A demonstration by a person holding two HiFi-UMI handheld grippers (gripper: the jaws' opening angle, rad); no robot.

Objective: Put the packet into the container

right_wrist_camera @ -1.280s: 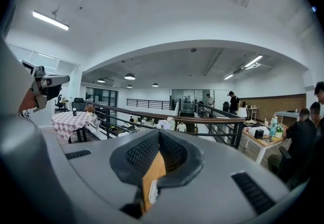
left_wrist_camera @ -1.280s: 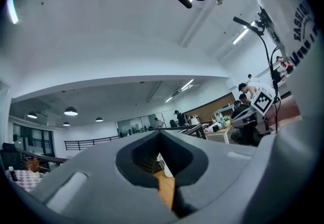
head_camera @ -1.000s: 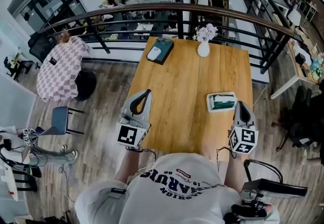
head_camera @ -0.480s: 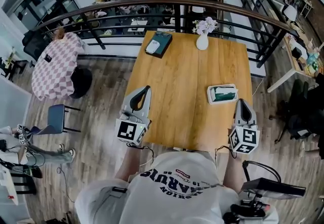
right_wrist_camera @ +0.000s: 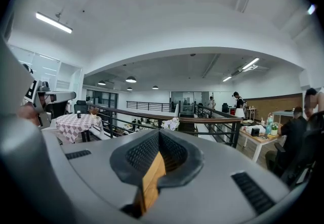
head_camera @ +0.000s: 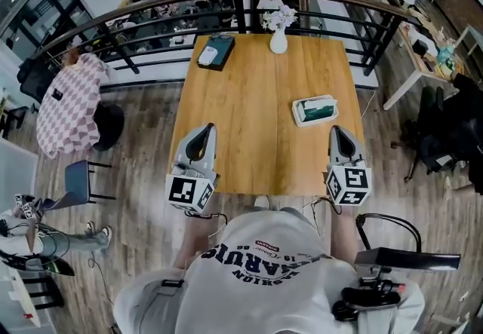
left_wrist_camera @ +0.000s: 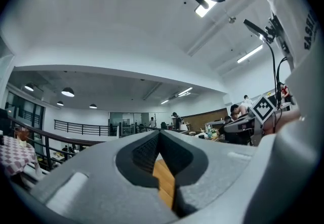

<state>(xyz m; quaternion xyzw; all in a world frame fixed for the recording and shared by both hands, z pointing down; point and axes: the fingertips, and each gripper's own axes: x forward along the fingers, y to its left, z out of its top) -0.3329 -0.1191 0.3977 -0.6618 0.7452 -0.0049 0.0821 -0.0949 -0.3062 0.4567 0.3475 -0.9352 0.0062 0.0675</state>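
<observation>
A white container (head_camera: 315, 109) sits on the right part of the wooden table (head_camera: 256, 114), and a green packet (head_camera: 312, 108) lies inside it. My left gripper (head_camera: 209, 127) hovers over the table's near left side, shut and holding nothing. My right gripper (head_camera: 336, 130) is at the near right, just behind and to the right of the container, also shut and holding nothing. In the left gripper view the jaws (left_wrist_camera: 159, 133) meet with only wood showing through the slit. The right gripper view shows the same for the right gripper (right_wrist_camera: 159, 132).
A white vase of flowers (head_camera: 278, 38) stands at the table's far edge, and a dark flat box with a white item on it (head_camera: 215, 51) lies at the far left corner. A black railing (head_camera: 226, 1) runs behind the table. A blue chair (head_camera: 75, 178) stands on the floor to the left.
Both grippers have drawn back toward the table's near edge. The container now lies ahead of the right gripper instead of beside it. The whole view has shifted back.
</observation>
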